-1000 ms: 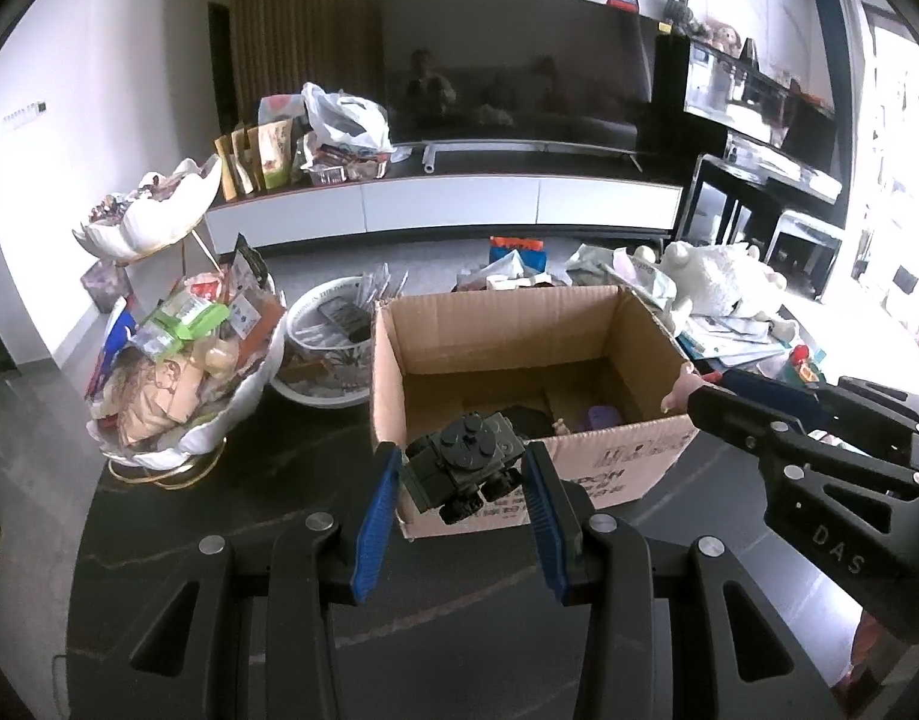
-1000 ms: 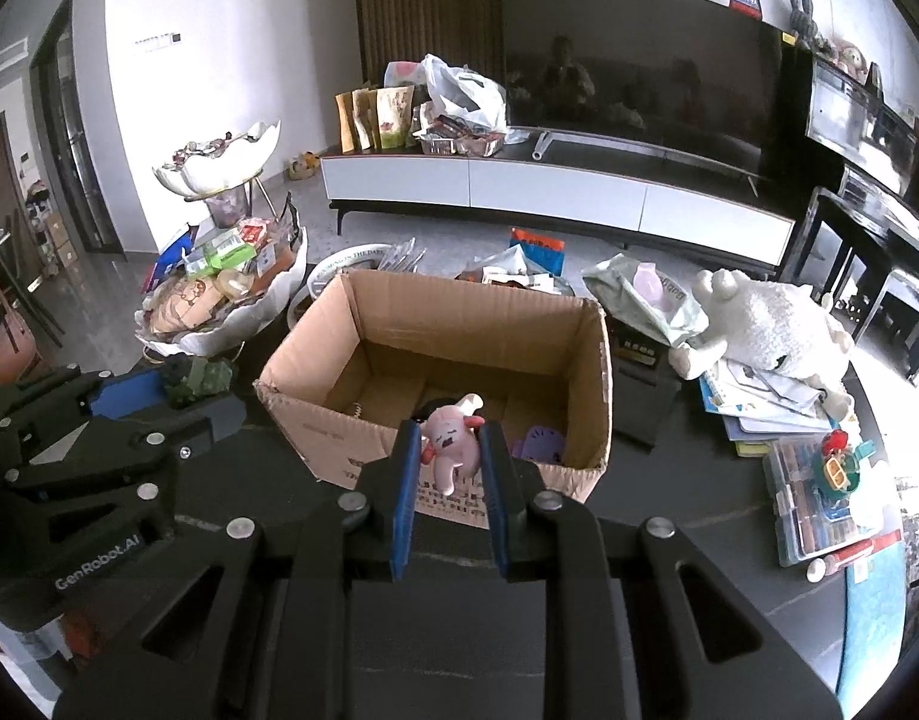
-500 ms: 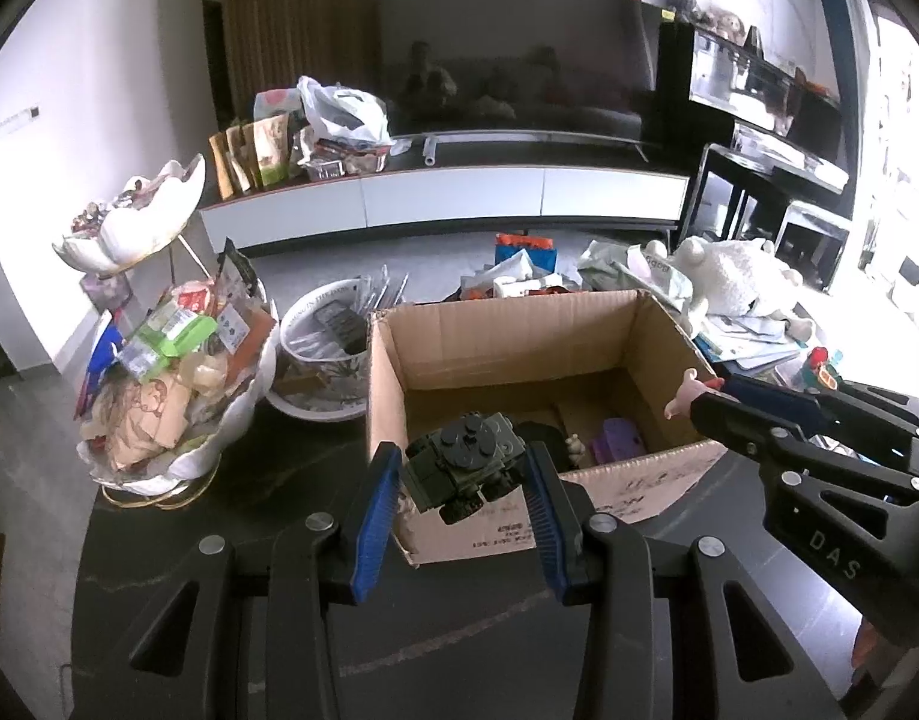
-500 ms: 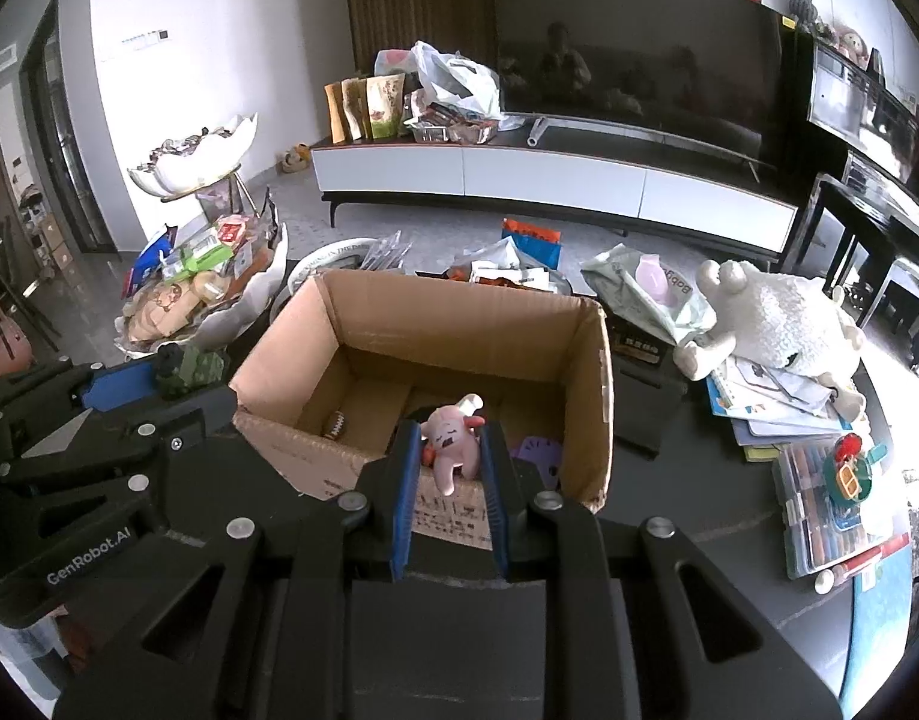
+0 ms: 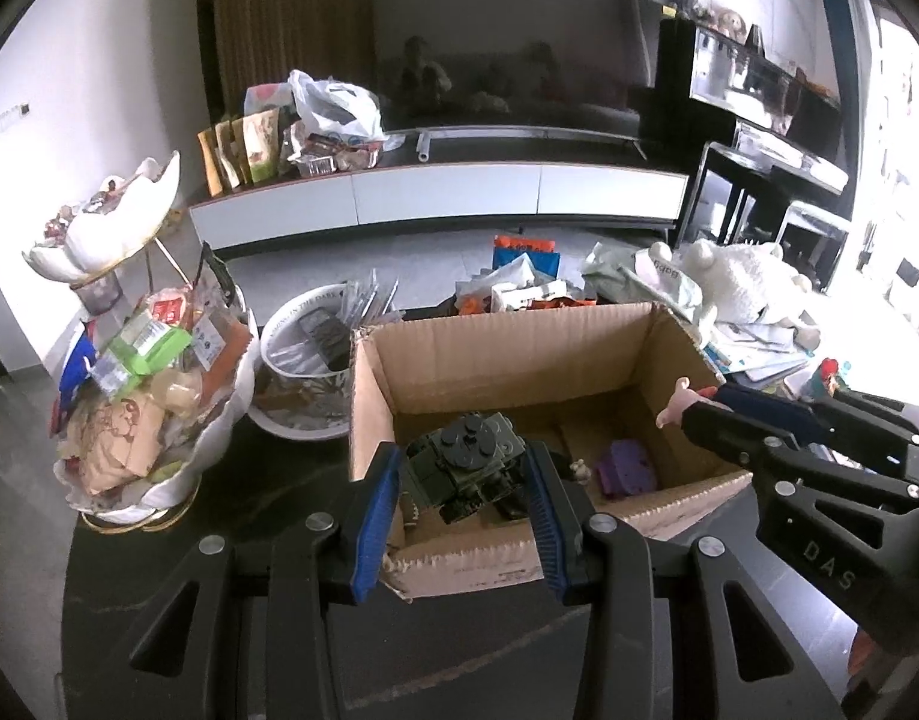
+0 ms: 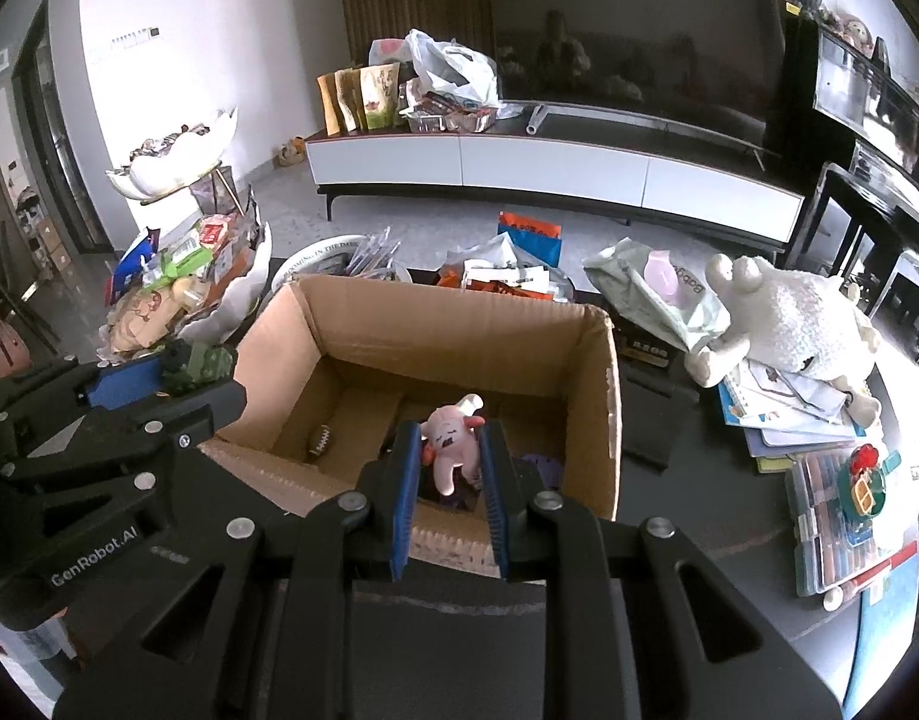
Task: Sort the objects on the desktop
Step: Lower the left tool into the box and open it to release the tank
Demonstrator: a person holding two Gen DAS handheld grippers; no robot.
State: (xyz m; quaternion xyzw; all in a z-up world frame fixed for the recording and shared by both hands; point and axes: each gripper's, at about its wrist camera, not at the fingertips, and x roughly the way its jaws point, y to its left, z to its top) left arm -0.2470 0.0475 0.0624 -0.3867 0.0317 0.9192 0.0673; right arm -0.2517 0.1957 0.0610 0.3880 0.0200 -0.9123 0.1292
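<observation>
Toys, two, both held above the cardboard box (image 5: 507,354), neither yet released.

Left gripper (image 5: 464,489): clamped on a dark green brick-built tank (image 5: 465,462), which we see hanging over the box's near-left corner. Right gripper (image 6: 448,468): pinched tight on a small pink plush figure (image 6: 453,444), poised over the middle of the box's near side.

Step in hand, as we judge it: dropping both toys into the box. To do it well we want each toy fully past the near wall and low inside before the jaws part, so nothing catches the corrugated rim or tips out. The tank sits close to the corner, so we would nudge it further inward. The two tools stand near each other, so we would release one at a time.

Containers and contents:
- Cardboard box, open-topped: a purple toy (image 5: 624,468) on the floor at the right, a small brown striped ball (image 6: 321,439) at the left, a tiny pale figure (image 5: 578,469) near the middle; other dark items we cannot identify.
- White shell-shaped bowl (image 5: 231,420), left of the box: heaped with snack packets.
- Round white basin (image 5: 291,426), between bowl and box: packets and sachets.
- Clear compartment case (image 6: 831,516), well right of the box: contents unclear.
</observation>
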